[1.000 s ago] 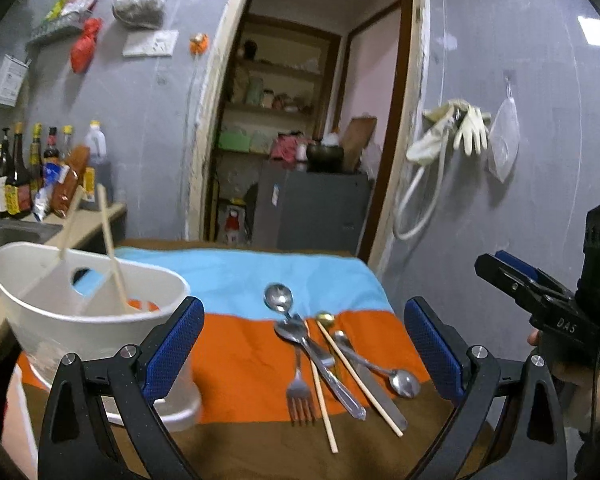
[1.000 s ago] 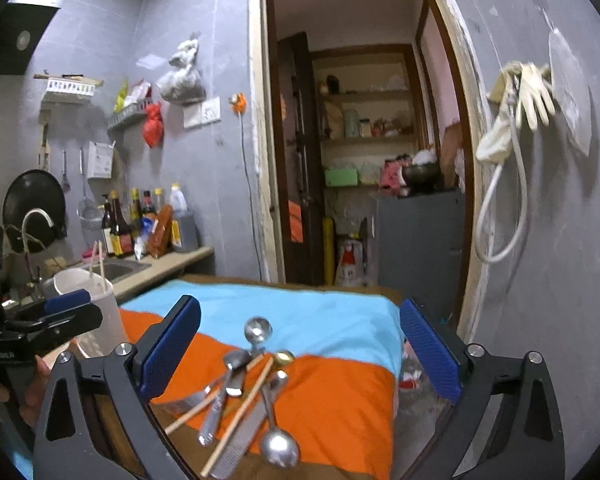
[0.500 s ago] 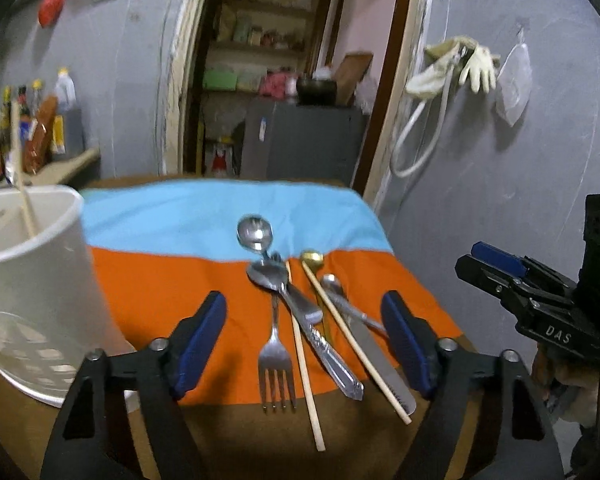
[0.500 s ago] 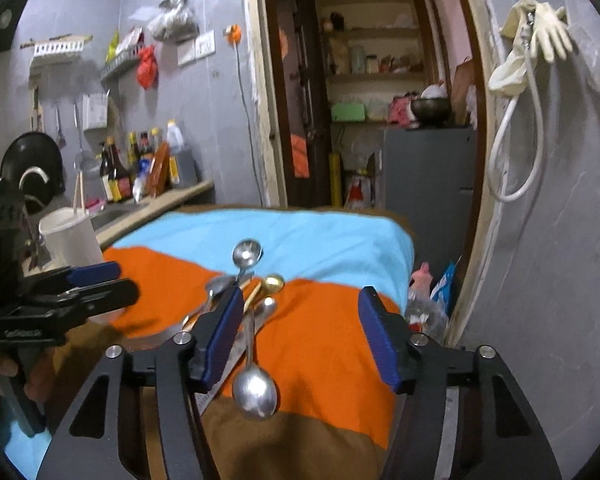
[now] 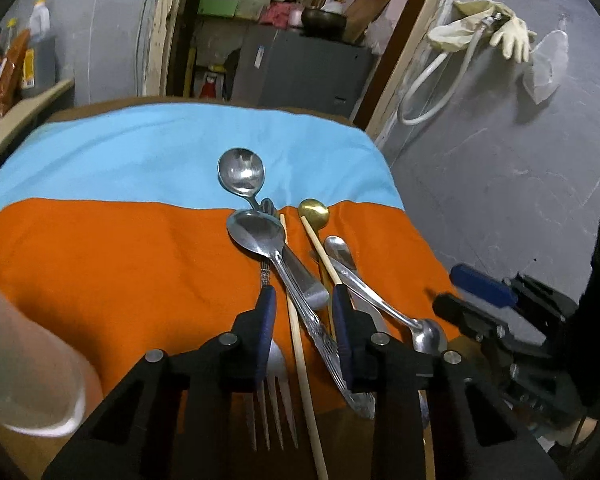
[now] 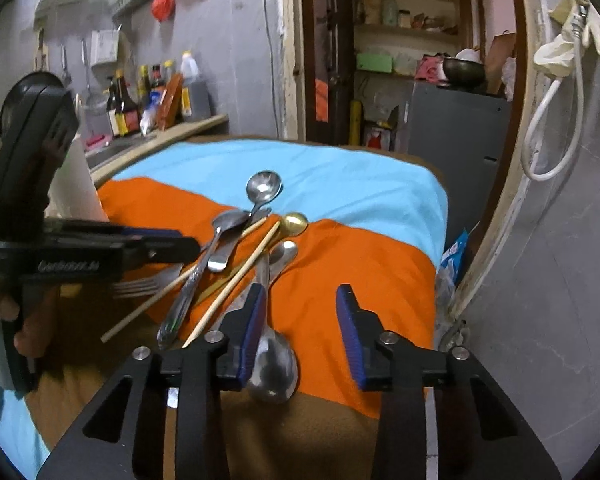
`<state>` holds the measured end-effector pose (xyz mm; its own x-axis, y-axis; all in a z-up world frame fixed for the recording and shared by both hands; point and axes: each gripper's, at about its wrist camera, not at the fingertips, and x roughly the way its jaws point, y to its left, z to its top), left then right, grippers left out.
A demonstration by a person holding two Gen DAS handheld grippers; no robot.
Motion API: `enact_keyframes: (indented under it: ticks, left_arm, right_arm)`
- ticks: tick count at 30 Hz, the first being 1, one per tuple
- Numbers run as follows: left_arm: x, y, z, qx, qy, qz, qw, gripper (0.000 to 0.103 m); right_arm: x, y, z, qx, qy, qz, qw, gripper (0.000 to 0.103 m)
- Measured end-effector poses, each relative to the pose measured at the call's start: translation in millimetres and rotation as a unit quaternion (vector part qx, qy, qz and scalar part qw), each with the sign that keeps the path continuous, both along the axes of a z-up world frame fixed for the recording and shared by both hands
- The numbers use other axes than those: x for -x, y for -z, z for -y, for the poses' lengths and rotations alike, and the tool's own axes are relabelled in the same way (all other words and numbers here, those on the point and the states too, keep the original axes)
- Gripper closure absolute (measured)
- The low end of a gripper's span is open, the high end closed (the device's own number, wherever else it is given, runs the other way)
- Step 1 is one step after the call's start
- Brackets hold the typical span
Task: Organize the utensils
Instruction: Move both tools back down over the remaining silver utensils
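A pile of utensils lies on the striped cloth: a round steel spoon (image 5: 241,172), a large steel spoon (image 5: 258,234), a gold spoon (image 5: 314,212), a fork (image 5: 274,400), chopsticks (image 5: 300,344) and another steel spoon (image 6: 272,364). My left gripper (image 5: 302,300) is low over the pile, jaws narrowed around the large spoon's handle and a chopstick, not clamped. My right gripper (image 6: 300,304) is open, its left finger beside the near spoon. The white utensil holder (image 5: 28,364) is blurred at the left edge.
The table with the blue, orange and brown cloth (image 5: 120,248) ends near a grey wall at right. A counter with bottles (image 6: 156,92) and a sink lies to the left. A doorway with shelves (image 6: 404,40) is behind.
Both grippers moved down and forward toward the utensil pile and their jaws narrowed. The white holder slid out to the left edge of the left wrist view.
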<state>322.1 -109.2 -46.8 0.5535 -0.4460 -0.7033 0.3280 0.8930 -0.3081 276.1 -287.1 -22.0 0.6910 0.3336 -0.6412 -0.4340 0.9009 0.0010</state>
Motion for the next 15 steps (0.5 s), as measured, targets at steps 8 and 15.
enact_keyframes:
  ticks: [8,15]
  left_arm:
    - [-18.6,5.0,-4.9,0.013,-0.011,-0.030,0.9994,0.090]
    - [-28.6,8.4,-5.6,0.021,-0.013,-0.044,0.9987,0.095]
  right_arm:
    - [-5.3,10.4,-11.0,0.033,-0.014,-0.026,0.999,0.080]
    - [-11.3,11.8,-24.9,0.061,-0.022,-0.036,0.997,0.083]
